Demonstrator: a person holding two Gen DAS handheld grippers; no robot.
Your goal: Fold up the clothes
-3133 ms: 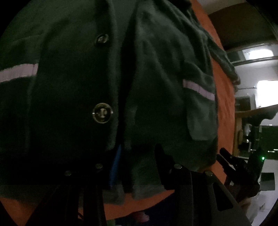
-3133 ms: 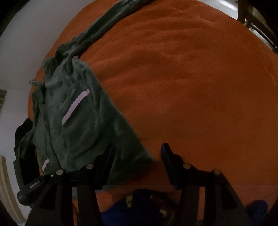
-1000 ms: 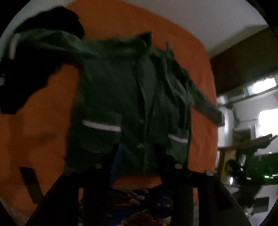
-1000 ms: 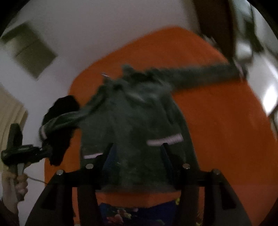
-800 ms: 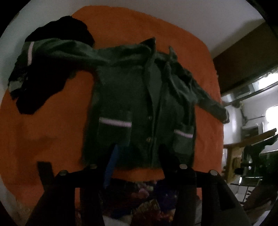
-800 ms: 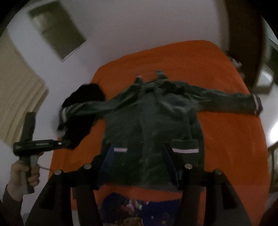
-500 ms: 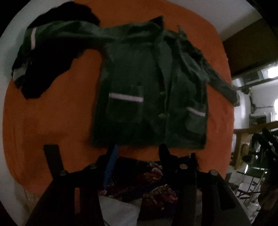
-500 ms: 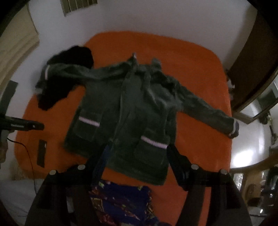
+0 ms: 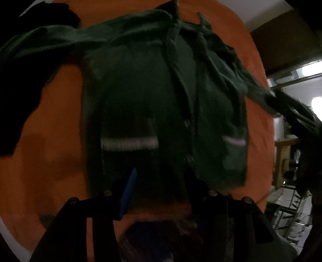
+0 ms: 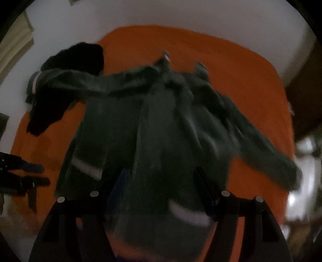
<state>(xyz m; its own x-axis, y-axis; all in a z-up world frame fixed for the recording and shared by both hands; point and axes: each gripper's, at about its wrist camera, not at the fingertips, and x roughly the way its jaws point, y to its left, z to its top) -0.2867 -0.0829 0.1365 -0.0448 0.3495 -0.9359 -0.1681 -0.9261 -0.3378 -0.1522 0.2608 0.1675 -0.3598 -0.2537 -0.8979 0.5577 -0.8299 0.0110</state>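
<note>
A dark green button-up jacket (image 9: 140,96) lies face up and spread flat on an orange bed cover (image 9: 50,141). Each of its two pockets carries a pale stripe (image 9: 128,142). Its left sleeve (image 10: 80,80) rests across a black garment (image 10: 76,56). The right sleeve (image 10: 267,155) stretches out toward the bed's right side. My left gripper (image 9: 159,181) hovers open over the jacket's bottom hem near the buttons (image 9: 188,159). My right gripper (image 10: 163,181) is open above the hem too, with nothing between its fingers. The left gripper (image 10: 20,175) also shows at that view's left edge.
The black garment (image 9: 18,104) sits at the bed's far left corner. A white wall (image 10: 181,16) runs behind the bed. Dark furniture (image 9: 285,40) and a wooden frame (image 9: 281,161) stand to the right. Dark patterned fabric (image 9: 161,231) lies at the near edge.
Both grippers have dropped from high above the bed toward the jacket's hem, so the jacket fills more of each view. The jacket itself has not moved, and both stay open.
</note>
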